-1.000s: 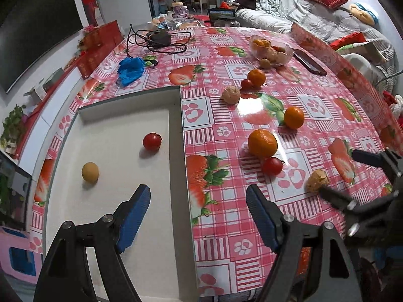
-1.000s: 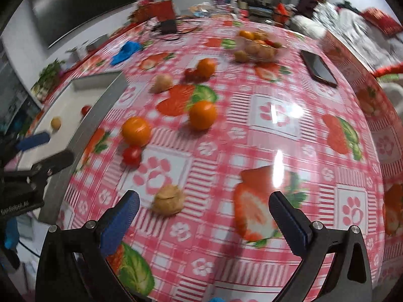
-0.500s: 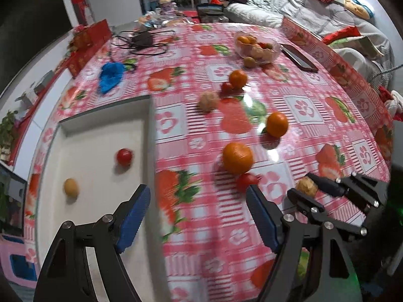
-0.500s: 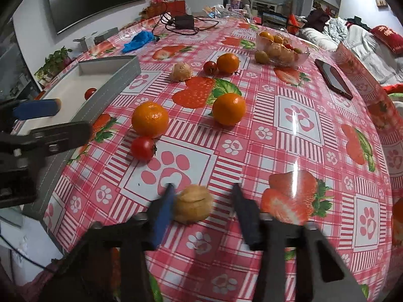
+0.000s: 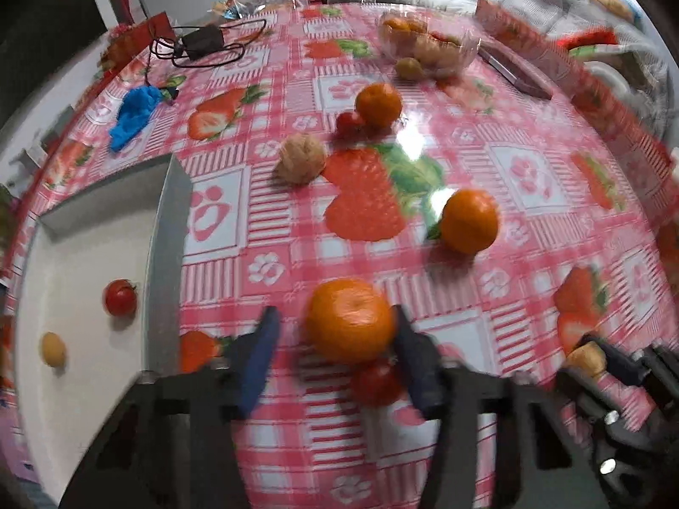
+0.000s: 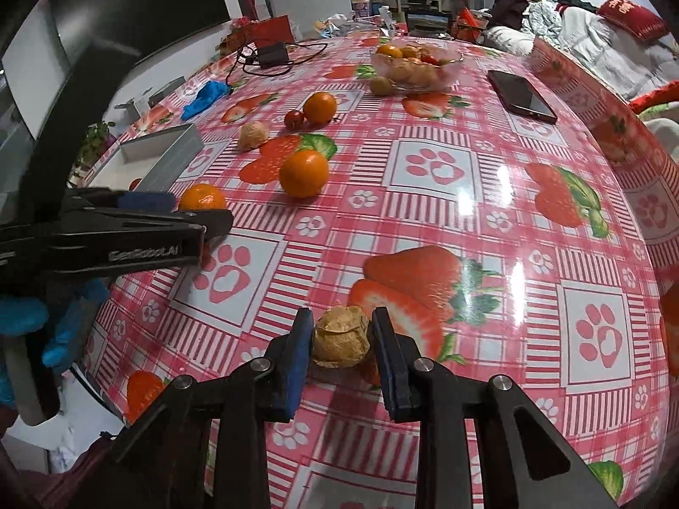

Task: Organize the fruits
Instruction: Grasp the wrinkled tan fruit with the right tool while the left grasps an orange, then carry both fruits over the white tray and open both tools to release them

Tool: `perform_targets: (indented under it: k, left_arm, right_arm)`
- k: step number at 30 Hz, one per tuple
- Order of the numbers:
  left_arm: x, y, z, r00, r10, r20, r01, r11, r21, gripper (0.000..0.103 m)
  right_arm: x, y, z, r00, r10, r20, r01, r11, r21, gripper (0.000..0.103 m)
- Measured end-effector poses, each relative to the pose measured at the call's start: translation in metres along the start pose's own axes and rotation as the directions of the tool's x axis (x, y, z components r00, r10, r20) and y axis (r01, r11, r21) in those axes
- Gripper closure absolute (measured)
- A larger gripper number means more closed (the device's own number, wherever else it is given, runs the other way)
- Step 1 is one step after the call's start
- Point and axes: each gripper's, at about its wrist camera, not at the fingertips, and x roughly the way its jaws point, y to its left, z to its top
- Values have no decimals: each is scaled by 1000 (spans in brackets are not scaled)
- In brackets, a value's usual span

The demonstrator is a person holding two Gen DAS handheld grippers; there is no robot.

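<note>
On tablecloth (image 5: 271, 220), left tool (image 5: 335, 354) newly astride orange (image 5: 350, 318).

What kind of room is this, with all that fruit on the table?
Most likely a home living and dining room. A table under a strawberry-print tablecloth carries a glass fruit bowl and a phone; behind it a sofa heaped with cushions and bedding, and a large dark screen against the wall.

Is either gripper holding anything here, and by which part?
The right gripper pinches a papery husked fruit by its sides. The left gripper brackets an orange, its jaws just closing; the blur hides any contact.
</note>
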Motion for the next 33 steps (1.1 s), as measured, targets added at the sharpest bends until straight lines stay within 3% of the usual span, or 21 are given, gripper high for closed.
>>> perform_targets:
  k: [5,18,33]
  left_arm:
    - [-8,3,-1,1000,-5,16,5,1000,-27,62]
    - [-62,25,-11,990,-4,143,10,999,-39,62]
    - [-83,58,-27,983,31,179,-16,996,-83,62]
  right_arm:
    - [0,-3,0,1000,6,3,-6,1000,7,73]
    - [-3,-3,2,1000,14,-1,-14,1000,21,73]
    - [-7,29,21,1000,26,1,-26,999,-39,73]
